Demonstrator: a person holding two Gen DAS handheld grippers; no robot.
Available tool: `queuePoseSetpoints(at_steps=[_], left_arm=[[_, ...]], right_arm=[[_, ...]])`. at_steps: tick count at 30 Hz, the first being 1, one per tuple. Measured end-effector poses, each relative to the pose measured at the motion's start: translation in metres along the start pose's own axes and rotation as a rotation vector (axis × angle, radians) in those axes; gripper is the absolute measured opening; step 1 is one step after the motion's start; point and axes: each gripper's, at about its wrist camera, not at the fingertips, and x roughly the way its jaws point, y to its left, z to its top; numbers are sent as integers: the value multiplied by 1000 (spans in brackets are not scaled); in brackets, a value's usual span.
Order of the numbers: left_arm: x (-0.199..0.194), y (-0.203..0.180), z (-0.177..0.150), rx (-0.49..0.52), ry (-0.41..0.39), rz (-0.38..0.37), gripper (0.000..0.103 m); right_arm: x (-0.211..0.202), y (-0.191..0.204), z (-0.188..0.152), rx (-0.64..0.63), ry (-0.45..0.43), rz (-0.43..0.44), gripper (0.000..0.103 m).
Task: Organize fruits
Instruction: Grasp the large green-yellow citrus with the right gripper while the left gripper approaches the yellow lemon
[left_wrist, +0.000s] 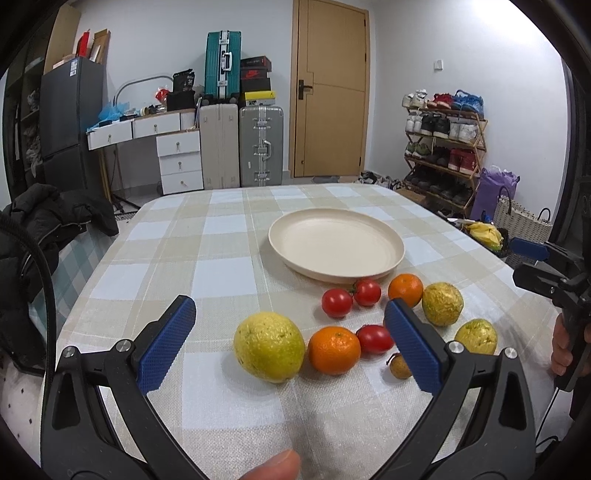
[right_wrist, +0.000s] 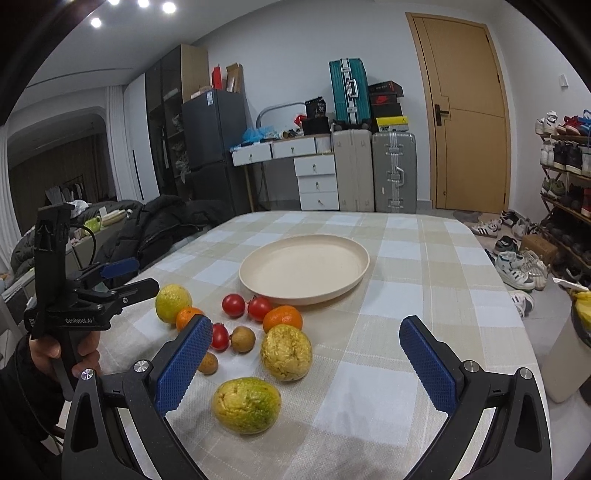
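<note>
At the left of the right wrist view, white lettering reads "GenRobot.AI" on the black body of the left claw (right_wrist: 122, 267). Labels on the stacked shoe boxes (right_wrist: 386, 99) and the fridge (right_wrist: 214, 125) are too small to read.

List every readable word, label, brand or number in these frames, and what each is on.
"GenRobot.AI": on the body of the left gripper, seen from the right wrist view.
Red swoosh logo, no readable words: on a black shoebox atop the suitcases.
Sticker on the fridge: too small to read.
Yellow box label: too blurred to read.
No text on the plate or fruit.
</note>
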Motion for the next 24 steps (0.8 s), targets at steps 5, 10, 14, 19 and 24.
queuePoseSetpoints(at_steps=[5,10,14,19,24], left_arm=[[-1,-1,-3,-13,54,-34,102],[4,-8,-8,14,104,-40,102],[12,-12,-11,30,136,-52,102],[23,-12,-14,25,187,-64,102],[27,-16,-16,37,202,-83,102]], right_arm=[[7,10,-7,-23,75,-19,103],[16,16,-14,-23,148,6,103],[24,22,-20,-27,194,24,103],[33,26,-26,-9,256,63,103],[41,28,-31,9,300,93,97]])
